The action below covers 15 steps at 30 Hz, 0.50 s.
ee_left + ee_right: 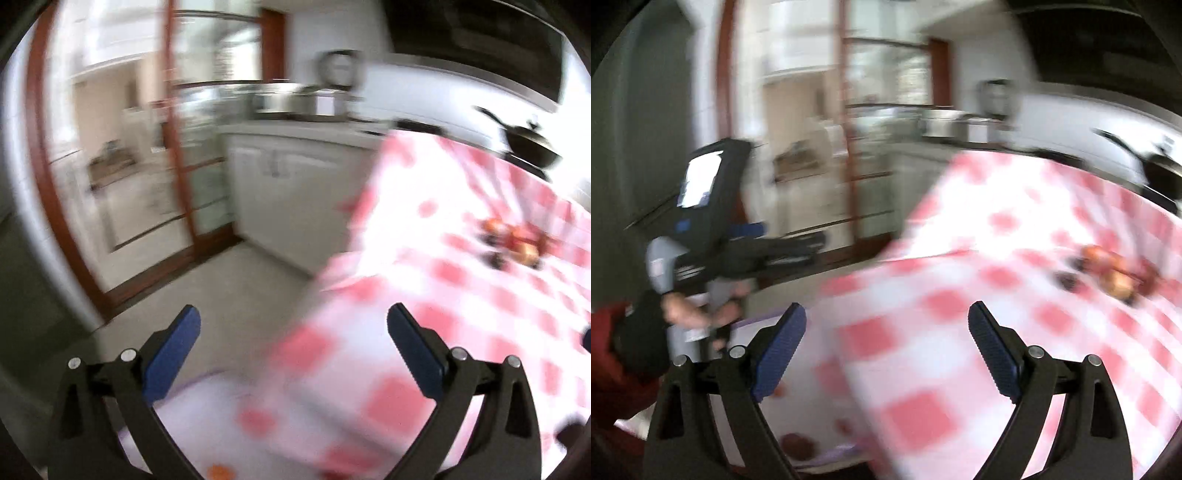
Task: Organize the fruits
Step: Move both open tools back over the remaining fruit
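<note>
No writing legible through blur; both the left gripper [294, 320] and the right gripper [887, 317] stand wide and empty, checked tablecloth [461, 295] edge ahead-right, fruits [517, 245] beyond.

Bright daylight, heavy motion blur

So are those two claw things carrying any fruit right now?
No. The left gripper and the right gripper both stand open and empty; the fruits lie on the checked cloth.

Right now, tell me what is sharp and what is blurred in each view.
Left wrist view: the left claw is sharp; checked cloth, fruit pile and kitchen smear with motion blur. Right wrist view: the right claw is sharp, the rest is streaked; fisheye bends both.
</note>
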Motion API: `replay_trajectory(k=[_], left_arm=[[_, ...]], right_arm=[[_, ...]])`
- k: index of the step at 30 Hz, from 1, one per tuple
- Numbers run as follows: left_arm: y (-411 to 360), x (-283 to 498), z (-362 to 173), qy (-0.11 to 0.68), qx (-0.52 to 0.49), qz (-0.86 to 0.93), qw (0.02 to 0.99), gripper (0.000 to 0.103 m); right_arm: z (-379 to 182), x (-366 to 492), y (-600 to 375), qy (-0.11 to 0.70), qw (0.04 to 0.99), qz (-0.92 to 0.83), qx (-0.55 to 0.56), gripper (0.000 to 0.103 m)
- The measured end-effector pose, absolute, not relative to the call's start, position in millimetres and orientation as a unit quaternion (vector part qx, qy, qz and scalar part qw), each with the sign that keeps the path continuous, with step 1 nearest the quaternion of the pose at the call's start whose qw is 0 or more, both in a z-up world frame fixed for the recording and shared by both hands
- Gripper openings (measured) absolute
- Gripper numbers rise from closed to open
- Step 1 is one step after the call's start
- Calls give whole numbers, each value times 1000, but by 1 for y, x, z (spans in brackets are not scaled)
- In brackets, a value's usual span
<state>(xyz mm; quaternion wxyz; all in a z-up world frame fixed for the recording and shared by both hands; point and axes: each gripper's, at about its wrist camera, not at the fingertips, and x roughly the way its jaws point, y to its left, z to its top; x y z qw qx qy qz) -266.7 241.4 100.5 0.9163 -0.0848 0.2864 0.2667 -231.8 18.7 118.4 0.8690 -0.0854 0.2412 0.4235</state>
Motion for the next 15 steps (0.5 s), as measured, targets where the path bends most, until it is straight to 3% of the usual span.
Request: replay_trajectory(k=[6,15], left_arm=[[153,-136,72,329,-41,124,935,101],[101,-7,39,362,-81,48,928,101]], right_arm=[[87,-127,-69,303,915,266,-29,87],[38,-4,-133,366,919,148,2,87]])
